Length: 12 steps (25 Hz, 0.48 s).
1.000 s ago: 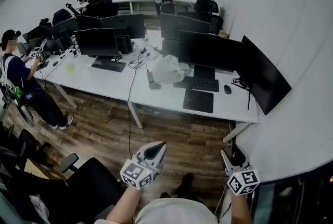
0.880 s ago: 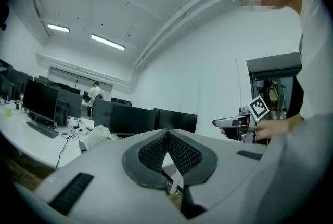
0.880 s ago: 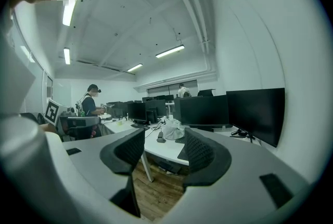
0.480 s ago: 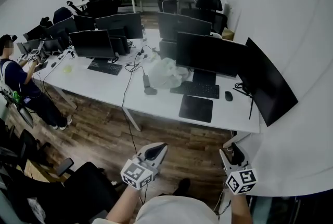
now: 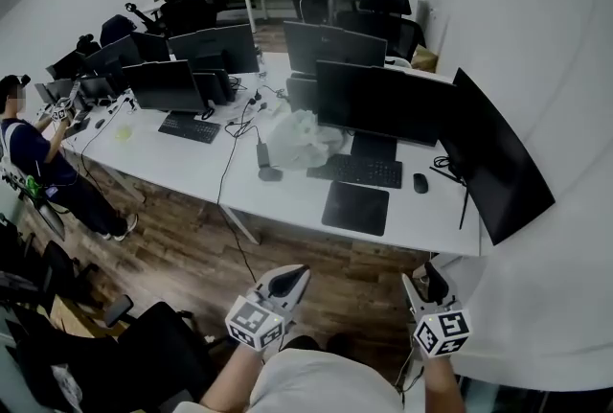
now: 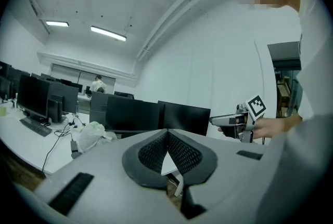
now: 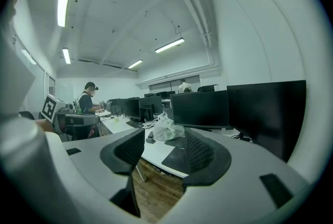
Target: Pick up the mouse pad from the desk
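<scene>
The mouse pad (image 5: 356,208) is a dark square lying flat near the front edge of the white desk (image 5: 287,200), in front of a black keyboard (image 5: 362,172). Both grippers hang low over the wooden floor, well short of the desk. My left gripper (image 5: 287,279) has its fingertips pressed together with nothing between them; in the left gripper view (image 6: 166,134) the pads meet at the tip. My right gripper (image 5: 428,282) is open and empty. In the right gripper view (image 7: 164,150) the mouse pad (image 7: 174,158) shows far off between its jaws.
A mouse (image 5: 420,182) lies right of the keyboard, and a crumpled plastic bag (image 5: 297,138) to its left. Monitors (image 5: 383,100) line the desk, with a curved one (image 5: 498,172) at the right end. A black chair (image 5: 144,354) is at lower left. A person (image 5: 29,152) stands at far left.
The desk and mouse pad have come closer and lower in the head view as I advance. Both grippers moved forward with me; their jaws stand as before.
</scene>
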Each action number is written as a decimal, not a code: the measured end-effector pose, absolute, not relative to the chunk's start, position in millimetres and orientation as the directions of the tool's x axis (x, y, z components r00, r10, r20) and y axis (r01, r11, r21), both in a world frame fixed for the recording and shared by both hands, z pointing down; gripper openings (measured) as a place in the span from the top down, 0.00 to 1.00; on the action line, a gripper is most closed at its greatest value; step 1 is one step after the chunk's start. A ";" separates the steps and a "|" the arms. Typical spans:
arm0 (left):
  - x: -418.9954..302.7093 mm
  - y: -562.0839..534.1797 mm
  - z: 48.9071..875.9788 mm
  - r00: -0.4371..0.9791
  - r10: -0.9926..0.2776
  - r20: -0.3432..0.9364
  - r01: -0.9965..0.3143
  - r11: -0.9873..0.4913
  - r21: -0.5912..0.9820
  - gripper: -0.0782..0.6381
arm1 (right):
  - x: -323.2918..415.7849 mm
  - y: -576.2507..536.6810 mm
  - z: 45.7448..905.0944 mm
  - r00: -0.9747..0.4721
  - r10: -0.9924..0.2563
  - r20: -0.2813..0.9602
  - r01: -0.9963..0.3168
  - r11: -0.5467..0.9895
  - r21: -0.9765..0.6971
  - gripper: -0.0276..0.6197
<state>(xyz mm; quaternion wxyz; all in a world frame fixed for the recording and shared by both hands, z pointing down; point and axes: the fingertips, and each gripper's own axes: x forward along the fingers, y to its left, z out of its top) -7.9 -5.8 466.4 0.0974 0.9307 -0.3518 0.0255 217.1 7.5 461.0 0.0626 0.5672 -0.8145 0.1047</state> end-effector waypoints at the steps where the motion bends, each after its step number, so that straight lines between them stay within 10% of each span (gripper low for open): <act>1: -5.8 -8.9 467.2 0.750 -0.650 0.120 -0.661 -0.733 0.161 0.87 | 219.3 4.4 462.4 -0.350 -0.910 0.222 -0.937 0.335 -0.102 0.57; 12: -1.1 -64.4 475.9 0.744 -0.653 0.140 -0.668 -0.729 0.149 0.87 | 225.4 -47.4 480.3 -0.354 -0.899 0.259 -0.935 0.338 -0.106 0.57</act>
